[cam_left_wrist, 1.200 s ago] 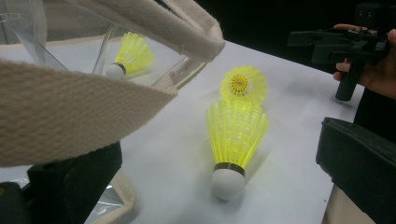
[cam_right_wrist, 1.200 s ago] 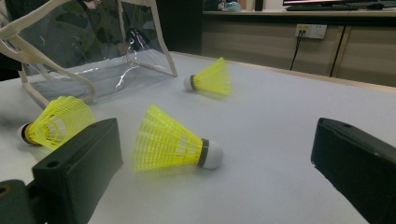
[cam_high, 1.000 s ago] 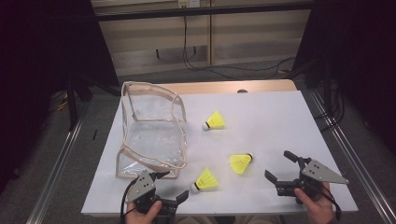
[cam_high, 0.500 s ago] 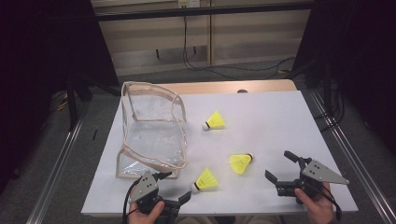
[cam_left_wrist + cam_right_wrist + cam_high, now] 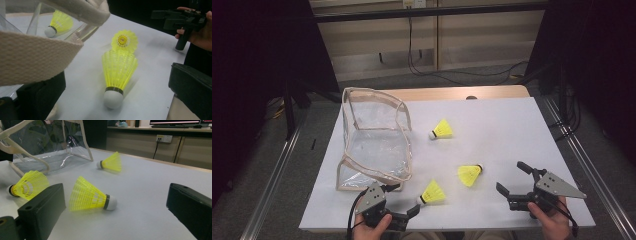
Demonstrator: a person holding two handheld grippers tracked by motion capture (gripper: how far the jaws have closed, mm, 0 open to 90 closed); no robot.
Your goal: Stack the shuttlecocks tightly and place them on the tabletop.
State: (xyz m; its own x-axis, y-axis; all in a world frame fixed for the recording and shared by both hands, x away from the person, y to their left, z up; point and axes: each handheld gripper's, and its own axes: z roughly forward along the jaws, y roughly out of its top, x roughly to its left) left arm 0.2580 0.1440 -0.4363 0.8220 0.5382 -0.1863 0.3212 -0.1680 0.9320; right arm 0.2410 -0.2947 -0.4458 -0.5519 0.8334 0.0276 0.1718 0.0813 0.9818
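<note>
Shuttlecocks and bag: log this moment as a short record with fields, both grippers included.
surface: white table
bag: clear bag, cloth-trimmed, open, at the table's left
shuttlecocks: three yellow, all lying on the table outside the bag
nearest shuttlecock: white tip toward the left gripper
middle shuttlecock: ahead of the right gripper
far shuttlecock: beside the bag
left gripper: jaws open either side of the nearest shuttlecock's tip, not closed on it
right gripper: jaws open, holding nothing
</note>
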